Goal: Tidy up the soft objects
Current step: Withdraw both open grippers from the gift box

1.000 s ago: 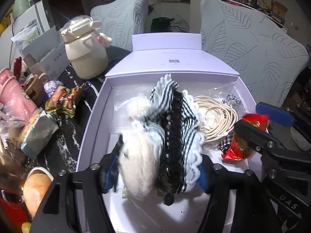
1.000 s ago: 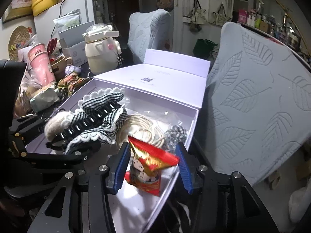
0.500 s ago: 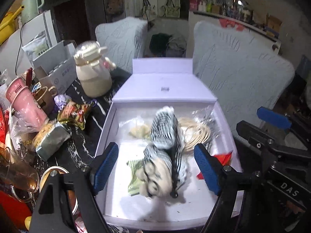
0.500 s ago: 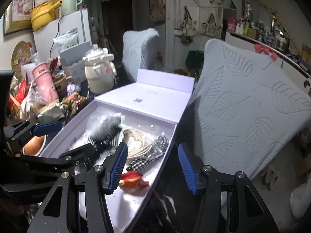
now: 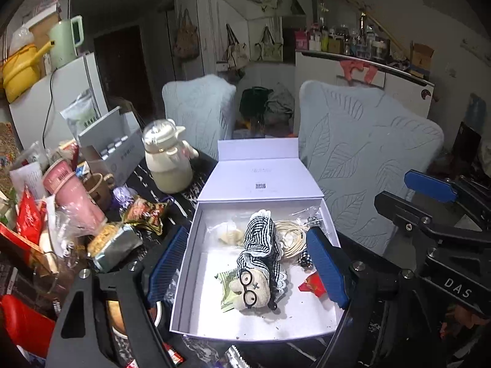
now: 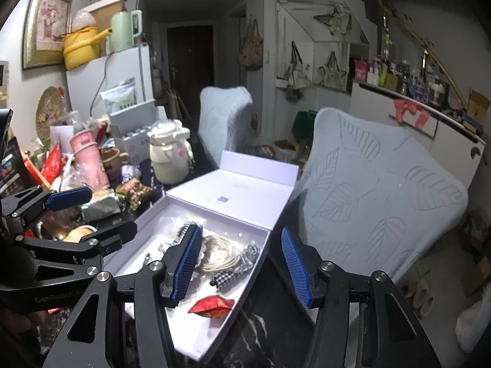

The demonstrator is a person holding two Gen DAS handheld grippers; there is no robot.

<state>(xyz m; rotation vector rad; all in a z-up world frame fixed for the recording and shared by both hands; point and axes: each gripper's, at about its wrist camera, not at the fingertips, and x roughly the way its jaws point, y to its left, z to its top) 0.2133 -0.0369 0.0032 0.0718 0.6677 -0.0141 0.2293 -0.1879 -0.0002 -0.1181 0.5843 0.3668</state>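
While my left tool (image 5: 248,263) hangs open, its jaws having just spread, the fluffy cream-and-gingham plush hair claw (image 5: 260,263) lies below between them in the white cardboard box (image 5: 184,276). It looks light and squashy; I'd pinch its stiff clip spine. My right tool (image 6: 242,263), also freshly parted, holds nothing above the crinkly red foil sachet (image 6: 211,306).
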